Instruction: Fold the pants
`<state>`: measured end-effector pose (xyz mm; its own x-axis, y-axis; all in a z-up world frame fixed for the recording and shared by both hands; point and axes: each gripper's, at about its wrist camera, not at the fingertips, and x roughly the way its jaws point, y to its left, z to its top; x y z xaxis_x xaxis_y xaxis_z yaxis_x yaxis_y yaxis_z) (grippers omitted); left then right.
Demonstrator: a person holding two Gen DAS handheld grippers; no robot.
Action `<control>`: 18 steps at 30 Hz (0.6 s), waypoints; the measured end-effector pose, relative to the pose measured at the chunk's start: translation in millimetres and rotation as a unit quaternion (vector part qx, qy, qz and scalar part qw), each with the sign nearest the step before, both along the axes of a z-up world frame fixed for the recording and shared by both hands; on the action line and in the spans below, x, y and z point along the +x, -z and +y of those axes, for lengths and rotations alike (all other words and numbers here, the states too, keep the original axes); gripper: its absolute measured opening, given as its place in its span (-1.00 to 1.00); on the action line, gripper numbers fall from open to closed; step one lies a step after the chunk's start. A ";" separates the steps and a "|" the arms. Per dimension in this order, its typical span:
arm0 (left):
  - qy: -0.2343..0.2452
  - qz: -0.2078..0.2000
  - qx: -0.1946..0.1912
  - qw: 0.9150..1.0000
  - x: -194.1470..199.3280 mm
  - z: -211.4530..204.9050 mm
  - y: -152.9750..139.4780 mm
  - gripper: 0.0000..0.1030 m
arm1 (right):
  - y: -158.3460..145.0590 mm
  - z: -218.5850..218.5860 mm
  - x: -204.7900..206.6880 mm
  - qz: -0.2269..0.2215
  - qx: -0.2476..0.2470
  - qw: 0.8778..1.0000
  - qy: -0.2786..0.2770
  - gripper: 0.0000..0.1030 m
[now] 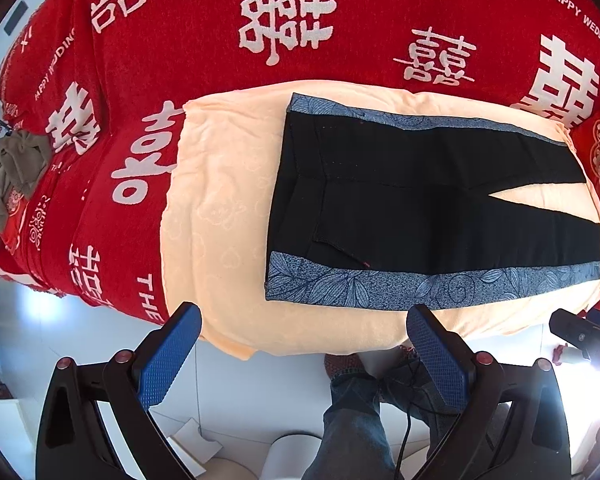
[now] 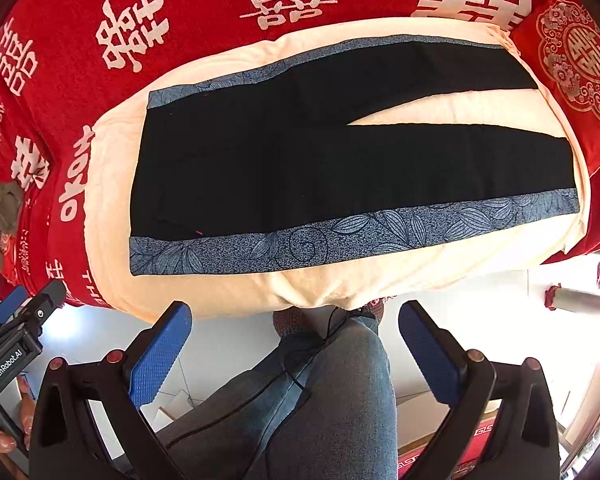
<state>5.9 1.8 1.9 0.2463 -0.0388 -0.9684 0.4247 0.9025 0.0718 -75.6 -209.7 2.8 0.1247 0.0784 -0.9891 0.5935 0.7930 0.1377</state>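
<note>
Pants [image 1: 420,208] lie flat ahead of your fingers. Left gripper [image 1: 304,356] and right gripper [image 2: 296,354] both gape, holding nothing.

Bare cream towel [image 2: 112,168] borders pants [image 2: 300,168]; knee [image 2: 340,380] below edge.
</note>
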 end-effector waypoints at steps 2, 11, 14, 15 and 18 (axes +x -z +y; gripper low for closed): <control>0.006 -0.002 0.001 1.000 1.0 -2.6 0.9 1.00 | 0.5 -1.6 0.8 -0.002 0.001 1.000 0.004 1.00; 0.030 -0.004 0.004 1.000 4.5 -17.9 0.7 1.00 | -4.5 -11.7 -1.7 -0.013 -0.010 1.000 0.025 1.00; 0.032 -0.008 0.002 0.999 3.6 -20.6 1.2 1.00 | -5.6 -14.0 -1.8 -0.013 -0.018 0.999 0.027 1.00; 0.032 -0.008 0.005 0.999 3.6 -21.1 1.7 1.00 | -5.6 -14.4 -1.6 -0.012 -0.022 0.999 0.025 1.00; 0.030 -0.005 0.010 1.000 3.8 -20.9 4.6 1.00 | -3.4 -15.2 -0.3 -0.008 -0.034 0.999 0.017 1.00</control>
<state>9.7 -19.1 -2.7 0.2536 -0.0347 -0.9667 0.4765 0.8742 0.0936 -76.0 -224.9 6.1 0.1427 0.0074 -0.9897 0.6187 0.7799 0.0950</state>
